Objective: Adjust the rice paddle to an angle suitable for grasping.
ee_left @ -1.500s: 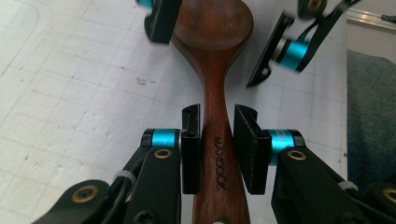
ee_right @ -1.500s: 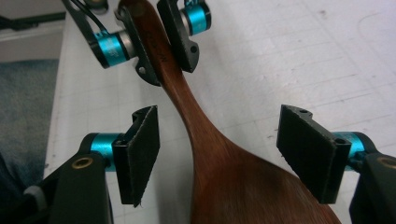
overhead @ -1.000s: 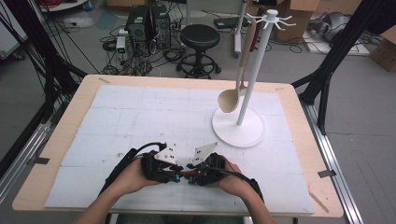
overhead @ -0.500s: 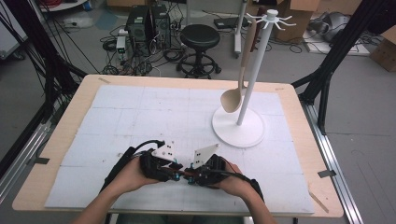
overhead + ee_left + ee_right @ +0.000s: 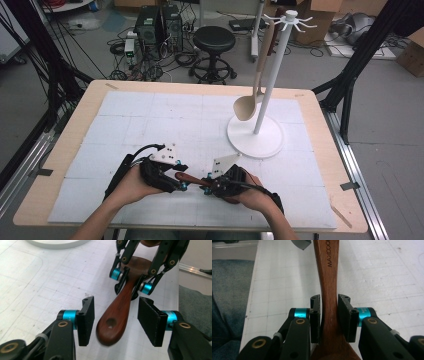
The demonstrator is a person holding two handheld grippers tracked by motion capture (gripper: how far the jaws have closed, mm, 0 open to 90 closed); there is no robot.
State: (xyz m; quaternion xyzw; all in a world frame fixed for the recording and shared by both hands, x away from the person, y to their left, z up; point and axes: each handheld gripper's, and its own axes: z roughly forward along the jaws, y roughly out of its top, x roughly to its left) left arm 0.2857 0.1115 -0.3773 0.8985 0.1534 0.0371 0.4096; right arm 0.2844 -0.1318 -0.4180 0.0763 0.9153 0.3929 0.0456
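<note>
From up high the dark wooden spoon (image 5: 192, 179) is mostly buried between both grippers; its bowl runs off the bottom edge in the right gripper view, I think.

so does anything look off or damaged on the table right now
Nothing stands out. The dark brown wooden spoon looks intact, clamped by the right gripper while the left gripper jaws have just been opening around its handle end. The pale wooden spoon hangs on the upright white rack.

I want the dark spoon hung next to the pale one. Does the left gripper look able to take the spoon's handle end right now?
Probably yes: the left gripper has just been opening, its pads apart around the dark spoon's holed handle end. The right gripper grips it further along.
</note>
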